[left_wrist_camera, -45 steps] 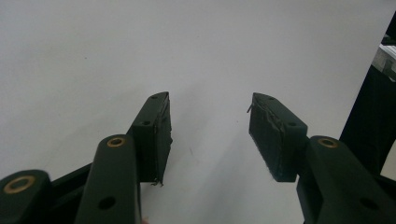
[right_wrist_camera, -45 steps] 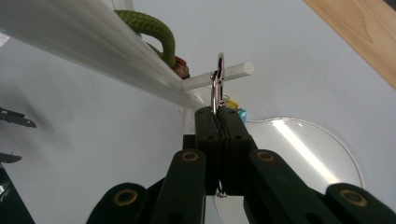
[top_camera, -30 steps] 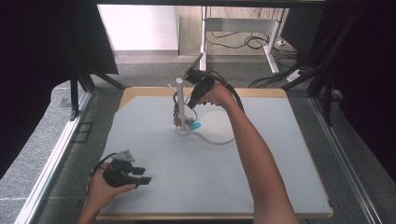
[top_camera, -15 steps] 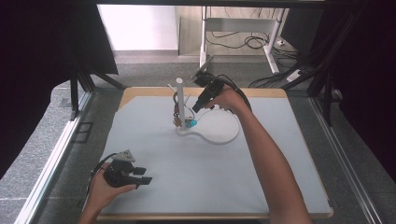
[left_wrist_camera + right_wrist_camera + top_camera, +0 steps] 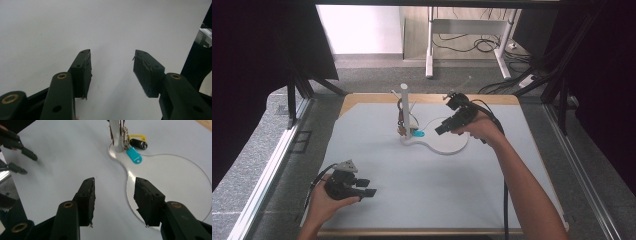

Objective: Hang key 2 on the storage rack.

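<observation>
With jaws apart and empty, the right gripper (image 5: 113,200) hangs over the clear base (image 5: 175,182) near the blue key tag (image 5: 134,155) hanging by the post (image 5: 116,133), and should approach low and square; the left gripper (image 5: 112,72) idles open.

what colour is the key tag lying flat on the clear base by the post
Turquoise blue. The key tag shows best in the right gripper view, beside the post.

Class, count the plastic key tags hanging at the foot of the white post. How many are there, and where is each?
2. The blue tag rests on the stand's white base by the post. The yellow tag lies just behind it. The post may hide more.
</observation>
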A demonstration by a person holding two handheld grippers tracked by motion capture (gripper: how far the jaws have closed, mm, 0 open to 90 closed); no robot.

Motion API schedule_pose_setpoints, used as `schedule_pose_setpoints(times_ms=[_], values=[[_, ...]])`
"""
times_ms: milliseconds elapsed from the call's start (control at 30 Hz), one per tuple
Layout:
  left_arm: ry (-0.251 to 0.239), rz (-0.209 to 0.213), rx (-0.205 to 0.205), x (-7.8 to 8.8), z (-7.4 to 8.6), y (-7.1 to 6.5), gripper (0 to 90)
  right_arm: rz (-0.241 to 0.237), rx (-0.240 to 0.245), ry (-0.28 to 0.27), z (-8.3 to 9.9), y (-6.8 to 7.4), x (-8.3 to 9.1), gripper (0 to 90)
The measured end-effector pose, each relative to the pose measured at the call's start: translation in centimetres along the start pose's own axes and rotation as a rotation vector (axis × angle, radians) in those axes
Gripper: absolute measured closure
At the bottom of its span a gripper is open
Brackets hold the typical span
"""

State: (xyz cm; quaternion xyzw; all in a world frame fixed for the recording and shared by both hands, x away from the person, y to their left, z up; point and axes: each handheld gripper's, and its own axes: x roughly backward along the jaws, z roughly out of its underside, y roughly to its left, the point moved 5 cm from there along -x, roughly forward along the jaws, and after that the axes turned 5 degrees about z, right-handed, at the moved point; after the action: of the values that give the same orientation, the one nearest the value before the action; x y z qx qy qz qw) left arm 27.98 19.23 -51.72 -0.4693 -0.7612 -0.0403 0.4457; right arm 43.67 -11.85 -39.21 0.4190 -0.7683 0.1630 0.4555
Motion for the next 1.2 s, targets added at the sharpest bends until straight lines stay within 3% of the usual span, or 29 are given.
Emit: schedule_pose_setpoints(times_ms=[100, 233, 567, 833, 1033, 1100, 1200], values=[[-0.004, -0.003, 0.016, -0.2, -0.1, 0.0, 48.8, -0.004, -0.004, -0.033, 2.5, 0.0, 0.6, 51.3], [0.003, -0.001, 0.000, -0.1, -0.1, 0.1, 48.7, -0.002, -0.011, -0.084, 5.9, 0.1, 1.4, 50.8], [-0.002, -0.016, -0.006, 0.0, 0.2, -0.1, 48.1, 0.080, -0.064, -0.174, 13.5, 0.0, 2.6, 49.7], [0.009, -0.032, -0.004, -0.1, 0.5, -0.3, 46.8, 0.142, -0.082, -0.201, 19.4, 0.3, 1.8, 49.4], [0.028, -0.040, -0.003, -0.3, 0.7, -0.5, 45.5, 0.143, -0.114, -0.207, 22.2, 0.0, 0.4, 49.4], [0.029, -0.044, 0.000, -0.4, 0.7, -0.5, 45.4, 0.153, -0.114, -0.184, 22.6, -0.3, 0.2, 49.0], [0.020, -0.046, 0.008, -0.4, 0.7, -0.6, 45.3, 0.154, -0.130, -0.209, 22.8, -0.5, 0.3, 49.1]])
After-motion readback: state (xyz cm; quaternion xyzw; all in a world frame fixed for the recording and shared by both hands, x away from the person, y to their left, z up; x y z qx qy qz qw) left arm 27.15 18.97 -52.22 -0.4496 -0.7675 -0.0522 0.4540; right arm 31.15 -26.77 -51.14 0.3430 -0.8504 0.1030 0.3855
